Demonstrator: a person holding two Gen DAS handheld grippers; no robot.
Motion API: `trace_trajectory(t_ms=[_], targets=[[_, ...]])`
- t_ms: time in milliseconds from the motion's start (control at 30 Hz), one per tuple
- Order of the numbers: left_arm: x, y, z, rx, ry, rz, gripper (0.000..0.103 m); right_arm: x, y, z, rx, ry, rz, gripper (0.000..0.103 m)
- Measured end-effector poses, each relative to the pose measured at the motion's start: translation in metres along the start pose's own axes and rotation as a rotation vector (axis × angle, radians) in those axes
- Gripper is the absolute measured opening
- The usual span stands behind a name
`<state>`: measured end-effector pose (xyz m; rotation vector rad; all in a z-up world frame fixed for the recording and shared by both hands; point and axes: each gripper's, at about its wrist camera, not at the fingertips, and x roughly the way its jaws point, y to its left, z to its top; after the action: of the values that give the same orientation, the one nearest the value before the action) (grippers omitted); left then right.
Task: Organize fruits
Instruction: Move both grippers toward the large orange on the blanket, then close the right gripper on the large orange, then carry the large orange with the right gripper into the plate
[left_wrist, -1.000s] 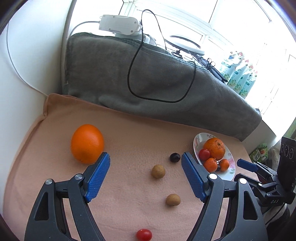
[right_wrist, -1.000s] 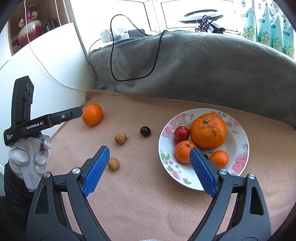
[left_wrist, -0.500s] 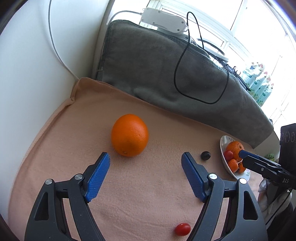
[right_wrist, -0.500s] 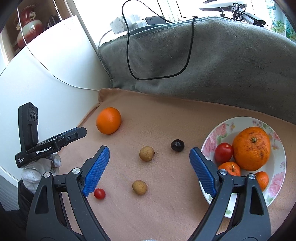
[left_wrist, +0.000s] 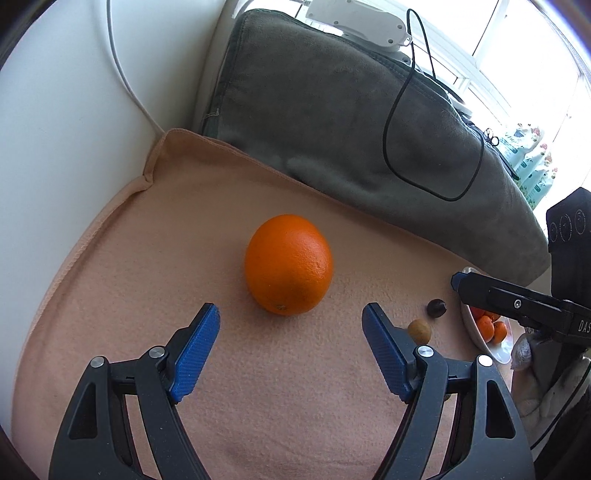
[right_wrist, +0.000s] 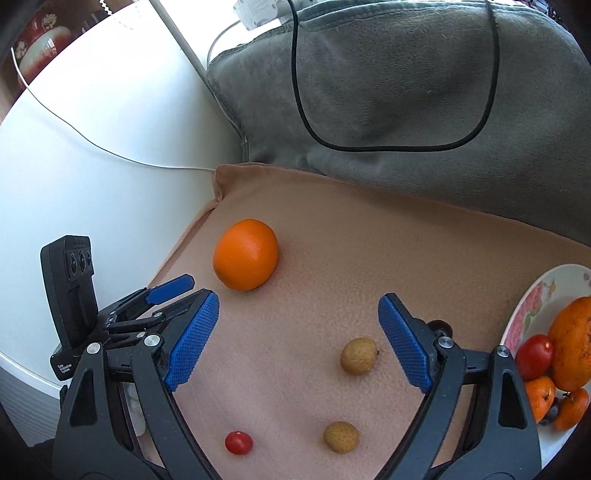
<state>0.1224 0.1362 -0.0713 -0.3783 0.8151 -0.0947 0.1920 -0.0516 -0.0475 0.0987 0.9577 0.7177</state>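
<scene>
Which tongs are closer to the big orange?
Left. The left tongs open right in front of the big orange; the right tongs sit farther off to its side.

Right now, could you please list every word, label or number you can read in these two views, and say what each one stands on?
"DAS": on the black body of the right gripper, cut off at the left wrist view's edge.
White lettering on the base of the left gripper, right wrist view: too small to read.
Labels on the bottles by the window: too blurred to read.
No other text shows.
</scene>
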Motion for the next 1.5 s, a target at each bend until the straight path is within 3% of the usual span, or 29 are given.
trace_trajectory(t_ms=[667,800,1000,1133,1267,1500], targets=[[0.037,0.008,0.014,-0.022,0.062,-0.064,0.079,0.078,0.007,0.035,0.147,0.099,0.142,0.090],[0.042,0.013,0.016,-0.046,0.070,-0.082,0.079,0.090,0.006,0.038,0.168,0.122,0.156,0.081],[0.046,0.015,0.016,-0.052,0.074,-0.086,0.077,0.107,0.002,0.037,0.208,0.153,0.185,0.076],[0.048,0.015,0.017,-0.054,0.075,-0.089,0.069,0.110,0.001,0.036,0.224,0.156,0.215,0.072],[0.050,0.010,0.016,-0.037,0.079,-0.086,0.062,0.112,0.004,0.034,0.237,0.156,0.253,0.062],[0.041,0.002,0.010,-0.026,0.071,-0.070,0.062,0.107,0.011,0.031,0.225,0.138,0.243,0.061]])
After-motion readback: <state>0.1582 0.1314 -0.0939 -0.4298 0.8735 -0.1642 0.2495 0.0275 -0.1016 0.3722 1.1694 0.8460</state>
